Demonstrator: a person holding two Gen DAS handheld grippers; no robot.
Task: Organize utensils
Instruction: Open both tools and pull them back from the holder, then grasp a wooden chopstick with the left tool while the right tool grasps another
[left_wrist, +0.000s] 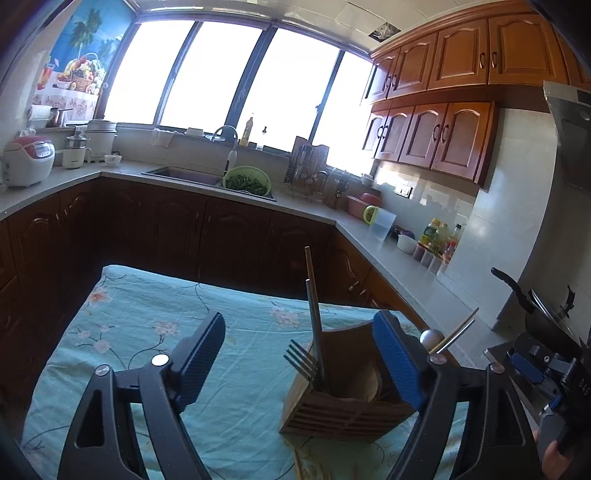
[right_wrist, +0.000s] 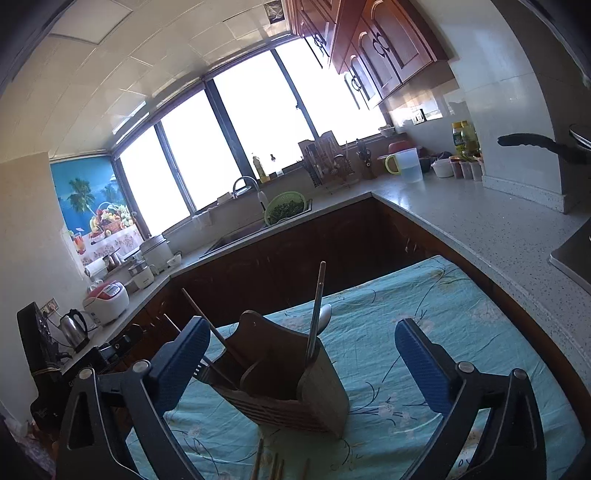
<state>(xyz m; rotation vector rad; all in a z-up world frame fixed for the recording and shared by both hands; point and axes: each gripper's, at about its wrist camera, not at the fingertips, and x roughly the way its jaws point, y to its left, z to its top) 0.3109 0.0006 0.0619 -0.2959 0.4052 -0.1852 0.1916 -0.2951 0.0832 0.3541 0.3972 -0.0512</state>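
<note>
Left wrist view showed the fork (left_wrist: 301, 360) tines clearly, standing up at the near left corner of the wooden utensil holder (left_wrist: 343, 391); the right wrist view caught only a sliver of them behind its own left finger. Left view also showed the other handheld gripper and part of a hand (left_wrist: 554, 456) at the far right edge, plus a black pan (left_wrist: 535, 306) on the counter. Right wrist view alone showed a kettle (right_wrist: 74, 326) on the left counter and the spoon (right_wrist: 325, 315) bowl behind the holder's rim.

Holder sat on the teal floral tablecloth (left_wrist: 147, 332), roughly centre-right in the left view, centre in the right view, open side up. Chopsticks (left_wrist: 314, 295) stood in it, long axis near upright, tips pointing up and leaning slightly left in the left view. A second pair (right_wrist: 214, 328) leaned out toward the left in the right view. A few more stick ends (right_wrist: 266, 465) lay on the cloth at the near edge.

Left gripper (left_wrist: 303, 365) was spread wide, nothing pinched; its right finger overlapped the holder in view, contact could not be told. Right gripper (right_wrist: 299, 362) was also spread wide, straddling the holder in view, pads apart from it, holding nothing.
</note>
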